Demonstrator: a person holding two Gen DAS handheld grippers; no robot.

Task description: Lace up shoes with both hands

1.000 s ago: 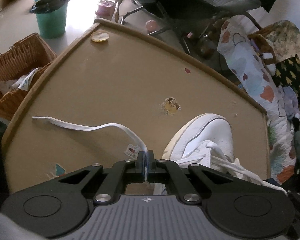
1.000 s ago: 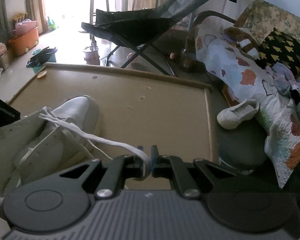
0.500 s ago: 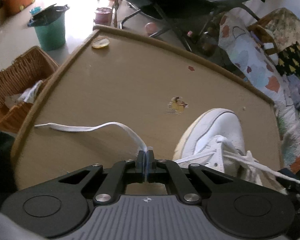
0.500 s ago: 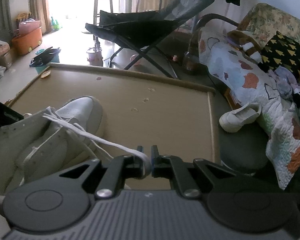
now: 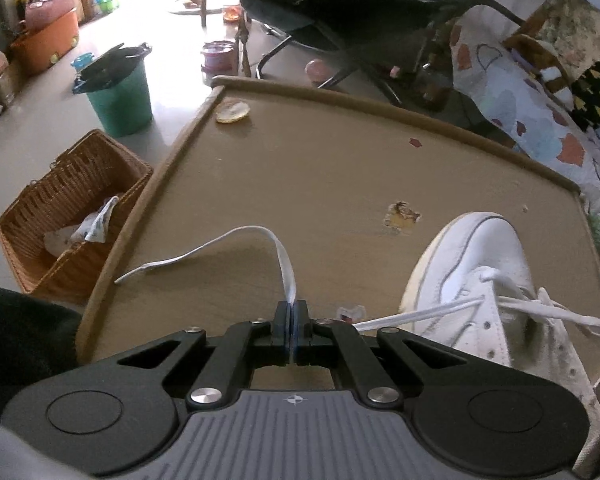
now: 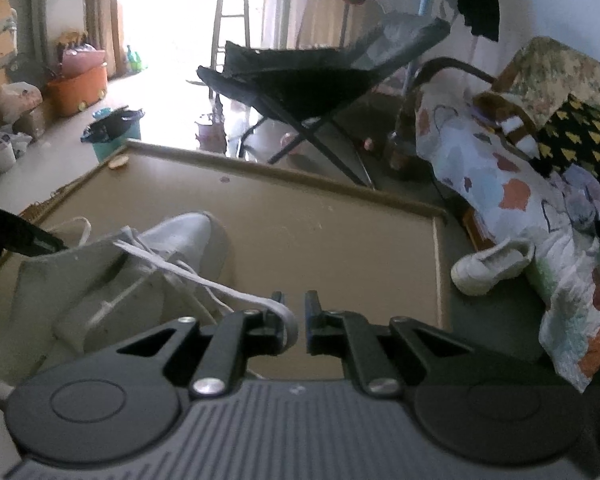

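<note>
A white sneaker [image 5: 472,264] stands on the brown table [image 5: 320,168], toe pointing away. My left gripper [image 5: 291,312] is shut on one end of the white lace [image 5: 260,234]; the free tail arches up and falls left toward the table edge. From the pinch, the lace runs taut to the right into the eyelets. In the right wrist view the sneaker [image 6: 180,232] is at the left. The other lace end [image 6: 204,280] drapes over the left finger of my right gripper [image 6: 294,312]. Its jaws stand slightly apart, with a dark gap beside the lace.
A wicker basket [image 5: 68,208] and a green bucket [image 5: 120,100] sit on the floor left of the table. A black folding chair [image 6: 320,72] stands beyond the far edge. A second white shoe [image 6: 492,266] lies by the quilt-covered sofa [image 6: 500,184] on the right.
My left gripper has drawn its lace end up and back, so the tail lifted and curled. The right jaws have parted a little and no longer pinch the lace.
</note>
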